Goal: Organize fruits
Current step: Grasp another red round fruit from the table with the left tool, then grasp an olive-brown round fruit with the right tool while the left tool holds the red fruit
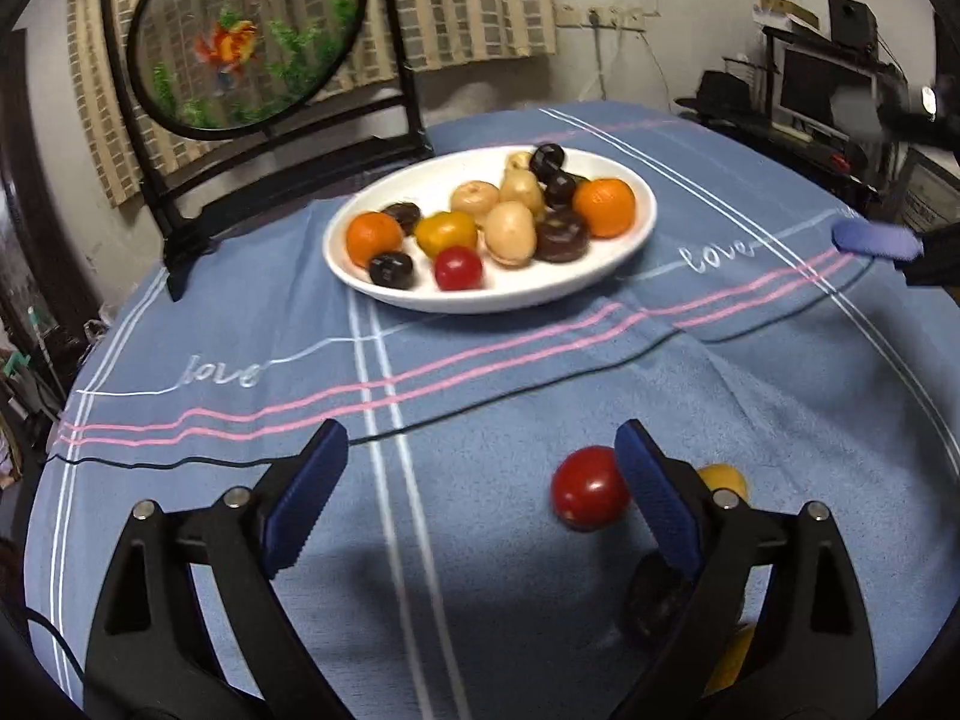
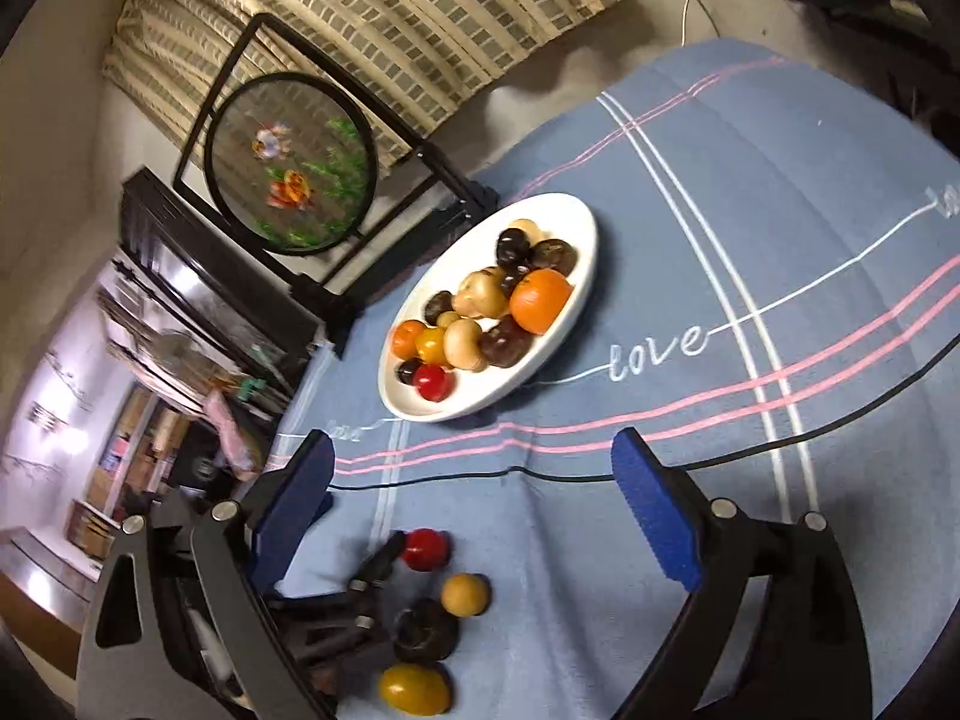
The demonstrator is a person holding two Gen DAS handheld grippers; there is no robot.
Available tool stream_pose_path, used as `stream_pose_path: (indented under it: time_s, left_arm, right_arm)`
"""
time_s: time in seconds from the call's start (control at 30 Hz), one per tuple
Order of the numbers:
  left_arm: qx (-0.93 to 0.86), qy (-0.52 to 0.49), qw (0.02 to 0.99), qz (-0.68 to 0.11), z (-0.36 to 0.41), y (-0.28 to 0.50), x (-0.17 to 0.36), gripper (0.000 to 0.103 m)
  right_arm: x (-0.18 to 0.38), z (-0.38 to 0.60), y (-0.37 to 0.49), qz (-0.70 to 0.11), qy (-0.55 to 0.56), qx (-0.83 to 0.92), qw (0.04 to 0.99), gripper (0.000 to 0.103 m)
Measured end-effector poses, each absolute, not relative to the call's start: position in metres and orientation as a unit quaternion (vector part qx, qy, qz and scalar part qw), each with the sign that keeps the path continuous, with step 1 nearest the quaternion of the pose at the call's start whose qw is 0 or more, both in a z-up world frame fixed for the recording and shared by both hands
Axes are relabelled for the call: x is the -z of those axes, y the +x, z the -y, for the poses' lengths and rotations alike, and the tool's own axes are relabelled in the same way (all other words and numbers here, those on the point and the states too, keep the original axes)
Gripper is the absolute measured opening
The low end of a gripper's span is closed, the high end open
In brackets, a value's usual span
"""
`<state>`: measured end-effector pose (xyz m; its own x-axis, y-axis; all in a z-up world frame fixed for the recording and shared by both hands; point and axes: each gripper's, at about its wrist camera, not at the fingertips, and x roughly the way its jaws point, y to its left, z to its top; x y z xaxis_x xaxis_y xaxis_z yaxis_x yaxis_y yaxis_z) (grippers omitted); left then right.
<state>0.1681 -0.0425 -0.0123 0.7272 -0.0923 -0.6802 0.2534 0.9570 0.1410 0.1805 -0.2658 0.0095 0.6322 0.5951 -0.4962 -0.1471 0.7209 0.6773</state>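
A white oval plate (image 1: 360, 276) (image 2: 414, 411) at the back of the blue tablecloth holds oranges, dark fruits, tan fruits, a red one and a yellow one. My left gripper (image 1: 480, 438) hangs open over the cloth with nothing between its fingers. A loose red fruit (image 1: 591, 486) (image 2: 425, 549) lies just inside its right finger. A round yellow fruit (image 1: 723, 480) (image 2: 465, 594), a dark fruit (image 1: 654, 600) (image 2: 426, 630) and an oval yellow fruit (image 2: 414, 687) lie beside it. My right gripper (image 2: 474, 444) is open and empty; one of its blue pads (image 1: 876, 240) shows at the right edge.
A black-framed round screen with embroidered fish (image 1: 240, 30) (image 2: 294, 162) stands behind the plate. The round table's edge curves close on the left (image 1: 54, 450). Dark shelves and equipment (image 1: 840, 78) stand beyond the far right side. The tablecloth (image 2: 720, 240) stretches right of the plate.
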Motion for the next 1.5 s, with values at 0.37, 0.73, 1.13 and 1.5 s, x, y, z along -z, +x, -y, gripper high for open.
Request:
stream_pose_path:
  time_s: [0.37, 0.73, 1.13, 1.5]
  left_arm:
    - [0.149, 0.115, 0.905, -0.381, 0.048, 0.168, 0.024, 0.090]
    - [0.193, 0.077, 0.883, -0.421, 0.048, 0.180, 0.036, 0.048]
    - [0.081, 0.021, 0.905, -0.417, -0.009, 0.201, 0.027, 0.032]
    - [0.063, 0.004, 0.905, -0.420, -0.022, 0.207, 0.027, 0.032]
  right_arm:
    - [-0.013, 0.261, 0.183, -0.376, 0.295, -0.221, 0.850, 0.094]
    - [-0.011, 0.258, 0.184, -0.379, 0.283, -0.217, 0.854, 0.094]
    - [-0.002, 0.215, 0.172, -0.431, 0.192, -0.275, 0.838, 0.094]
    - [0.031, 0.181, 0.162, -0.490, 0.140, -0.319, 0.799, 0.045]
